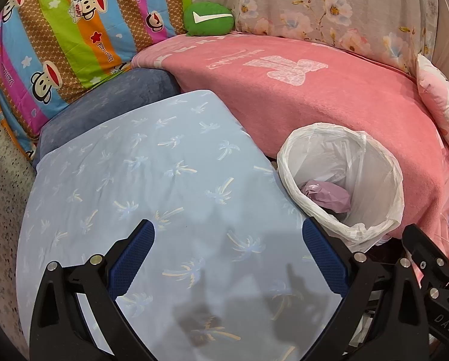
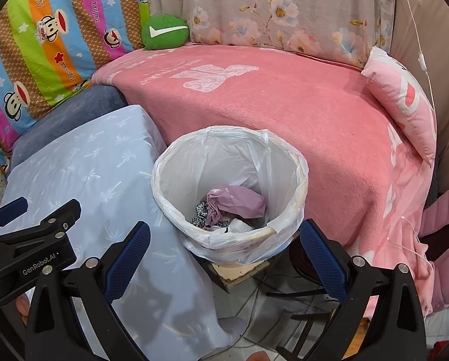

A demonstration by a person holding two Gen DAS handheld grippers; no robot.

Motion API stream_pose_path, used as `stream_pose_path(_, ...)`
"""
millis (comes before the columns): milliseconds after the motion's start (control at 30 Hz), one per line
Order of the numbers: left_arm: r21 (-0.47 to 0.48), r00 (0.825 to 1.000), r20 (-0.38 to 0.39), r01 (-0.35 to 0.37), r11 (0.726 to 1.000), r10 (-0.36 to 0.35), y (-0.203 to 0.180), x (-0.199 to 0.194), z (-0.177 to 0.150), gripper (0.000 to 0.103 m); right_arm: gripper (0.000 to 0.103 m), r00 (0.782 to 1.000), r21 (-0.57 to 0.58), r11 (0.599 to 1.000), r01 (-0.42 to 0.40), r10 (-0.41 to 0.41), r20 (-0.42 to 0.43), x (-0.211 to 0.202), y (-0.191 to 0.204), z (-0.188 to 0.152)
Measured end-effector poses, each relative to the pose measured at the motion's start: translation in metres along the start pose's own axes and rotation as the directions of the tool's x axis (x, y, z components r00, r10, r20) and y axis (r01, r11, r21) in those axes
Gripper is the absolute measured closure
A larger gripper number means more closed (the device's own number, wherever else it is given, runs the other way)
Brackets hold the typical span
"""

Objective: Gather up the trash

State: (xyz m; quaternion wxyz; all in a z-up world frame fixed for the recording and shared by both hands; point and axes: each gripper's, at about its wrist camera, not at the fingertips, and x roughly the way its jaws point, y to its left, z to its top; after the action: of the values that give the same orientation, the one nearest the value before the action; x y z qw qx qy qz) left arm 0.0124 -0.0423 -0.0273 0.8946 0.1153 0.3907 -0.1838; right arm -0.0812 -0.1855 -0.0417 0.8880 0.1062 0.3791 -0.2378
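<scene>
A round bin lined with a white plastic bag (image 2: 299, 180) stands between the blue cushion and the pink blanket; it also shows in the left wrist view (image 1: 387, 177). Inside lie a crumpled purple wrapper (image 2: 239, 203), a patterned scrap (image 2: 201, 212) and white paper (image 2: 239, 225). The purple wrapper shows in the left wrist view (image 1: 329, 195) too. My right gripper (image 2: 224, 249) is open and empty, just in front of and above the bin. My left gripper (image 1: 229, 249) is open and empty over the light blue cushion (image 1: 152, 180), left of the bin.
A pink blanket (image 2: 284, 105) covers the sofa seat behind the bin. A green cushion (image 2: 164, 31), a striped cartoon blanket (image 2: 53, 36) and a pink pillow (image 2: 405, 105) lie around. The bin stands on a wooden block (image 2: 239, 270); cables (image 2: 284, 288) run on the floor.
</scene>
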Motion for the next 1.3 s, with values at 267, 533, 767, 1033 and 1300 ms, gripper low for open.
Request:
stream_pose_path(267, -0.001, 1.0, 0.001, -0.003, 1.0, 0.003, 0.0018, 0.0, -0.0009, 0.008, 0.006, 1.0, 0.01, 1.0, 0.003, -0.003, 0.0, -0.0026, -0.0001, -0.0023)
stream_pose_path(533, -0.009, 1.0, -0.004, -0.01, 1.0, 0.01, 0.0066, -0.0003, -0.0015, 0.008, 0.006, 1.0, 0.004, 1.0, -0.001, 0.001, 0.0, -0.0034, 0.0024, -0.0031)
stream_pose_path(767, -0.015, 1.0, -0.007, -0.015, 1.0, 0.015, 0.0068, -0.0004, -0.0013, 0.008, 0.006, 1.0, 0.002, 1.0, -0.001, 0.001, 0.0, -0.0036, 0.0033, -0.0036)
stream_pose_path(1033, -0.015, 1.0, -0.012, -0.013, 1.0, 0.013, 0.0078, 0.0003, -0.0021, 0.008, 0.006, 1.0, 0.001, 1.0, 0.0, 0.0, -0.001, -0.0031, 0.0044, -0.0036)
stream_pose_path(1300, -0.014, 1.0, -0.013, -0.017, 1.0, 0.017, 0.0084, 0.0028, -0.0038, 0.008, 0.006, 1.0, 0.0, 1.0, -0.005, 0.005, -0.003, -0.0022, 0.0072, -0.003)
